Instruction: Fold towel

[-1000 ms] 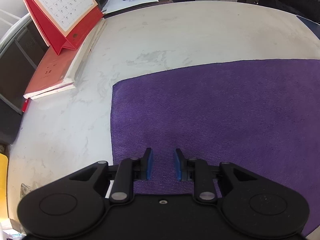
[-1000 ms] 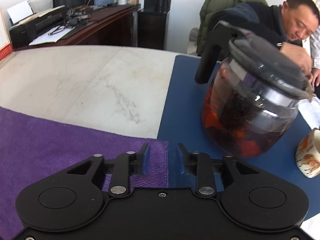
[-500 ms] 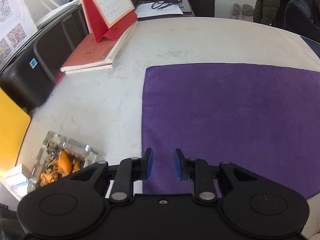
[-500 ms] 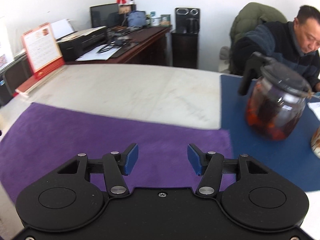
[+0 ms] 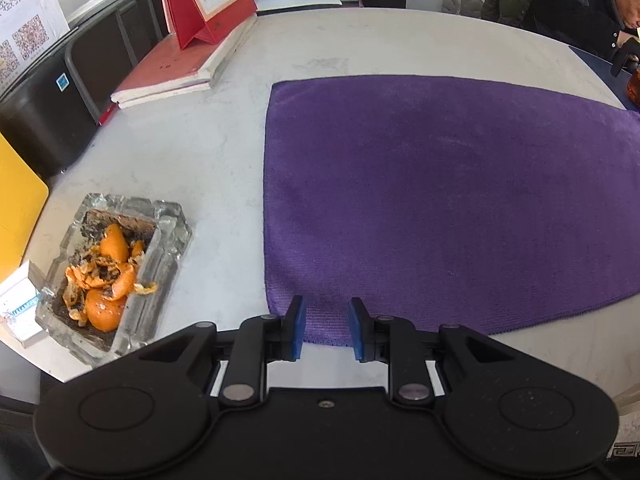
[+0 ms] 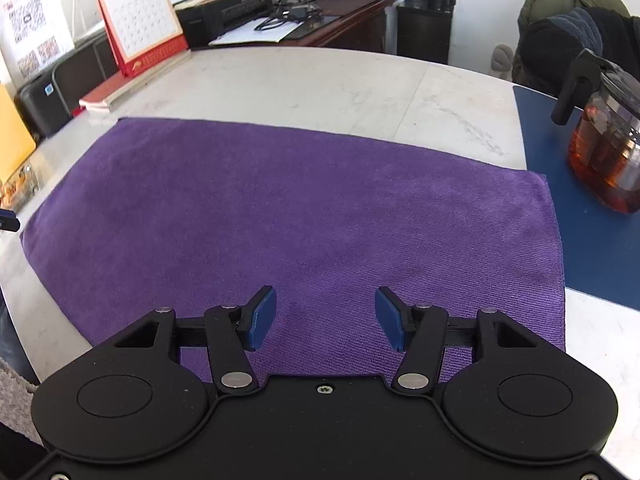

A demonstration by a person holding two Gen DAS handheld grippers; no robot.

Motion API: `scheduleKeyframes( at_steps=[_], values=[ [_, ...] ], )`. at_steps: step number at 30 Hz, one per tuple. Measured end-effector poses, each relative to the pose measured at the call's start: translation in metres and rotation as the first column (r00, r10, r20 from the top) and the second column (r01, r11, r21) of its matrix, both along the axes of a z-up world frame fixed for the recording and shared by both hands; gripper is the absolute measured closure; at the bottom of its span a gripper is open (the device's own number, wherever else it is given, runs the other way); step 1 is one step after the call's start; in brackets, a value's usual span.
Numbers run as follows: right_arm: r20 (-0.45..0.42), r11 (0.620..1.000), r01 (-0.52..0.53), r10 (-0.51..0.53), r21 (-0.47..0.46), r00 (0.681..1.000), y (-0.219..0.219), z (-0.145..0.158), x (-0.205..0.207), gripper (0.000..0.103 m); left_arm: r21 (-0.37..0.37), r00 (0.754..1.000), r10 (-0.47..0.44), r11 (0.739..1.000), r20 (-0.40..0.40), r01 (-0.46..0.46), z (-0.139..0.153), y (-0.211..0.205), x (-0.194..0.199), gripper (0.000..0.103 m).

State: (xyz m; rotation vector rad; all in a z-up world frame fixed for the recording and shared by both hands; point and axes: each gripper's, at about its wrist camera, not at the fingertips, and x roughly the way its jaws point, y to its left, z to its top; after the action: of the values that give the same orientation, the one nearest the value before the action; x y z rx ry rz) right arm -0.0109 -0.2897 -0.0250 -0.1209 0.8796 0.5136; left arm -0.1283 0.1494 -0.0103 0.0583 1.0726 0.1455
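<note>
A purple towel lies flat and spread out on the pale marble table. My left gripper hovers over the towel's near left corner, jaws open a small gap with nothing between them. In the right wrist view the towel fills the middle of the frame. My right gripper is wide open and empty above the towel's near edge, toward its right side.
A glass ashtray with orange peel sits left of the towel. A red desk calendar on books stands at the back left. A glass teapot rests on a blue mat to the right. A seated man is at the far right.
Both grippers have pulled back from the towel's far edge to its near edge. The right gripper has opened wide. The towel now lies fully spread in both views.
</note>
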Motion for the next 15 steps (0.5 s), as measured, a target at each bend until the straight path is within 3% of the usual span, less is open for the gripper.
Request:
scheduleKeyframes(
  at_steps=[4,7,11,15],
  values=[
    [-0.009,1.0,-0.005,0.005,-0.019,1.0,0.005,0.002,-0.003,0.049,0.007,0.998,0.044,0.999,-0.039,-0.044,-0.013,0.007,-0.012,0.082],
    [-0.014,0.999,-0.01,0.009,-0.033,1.0,0.009,0.002,-0.002,0.049,-0.021,0.997,0.078,0.997,0.0,-0.078,-0.007,0.015,-0.019,0.082],
    [-0.016,0.999,-0.014,0.014,-0.034,1.0,0.011,0.002,-0.001,0.049,-0.092,0.996,0.064,0.994,0.058,-0.058,0.001,0.017,-0.01,0.082],
    [-0.023,0.999,-0.022,0.021,-0.033,1.0,0.015,0.0,0.002,0.049,-0.103,0.999,0.046,0.994,0.016,-0.044,-0.01,0.014,0.006,0.081]
  ],
)
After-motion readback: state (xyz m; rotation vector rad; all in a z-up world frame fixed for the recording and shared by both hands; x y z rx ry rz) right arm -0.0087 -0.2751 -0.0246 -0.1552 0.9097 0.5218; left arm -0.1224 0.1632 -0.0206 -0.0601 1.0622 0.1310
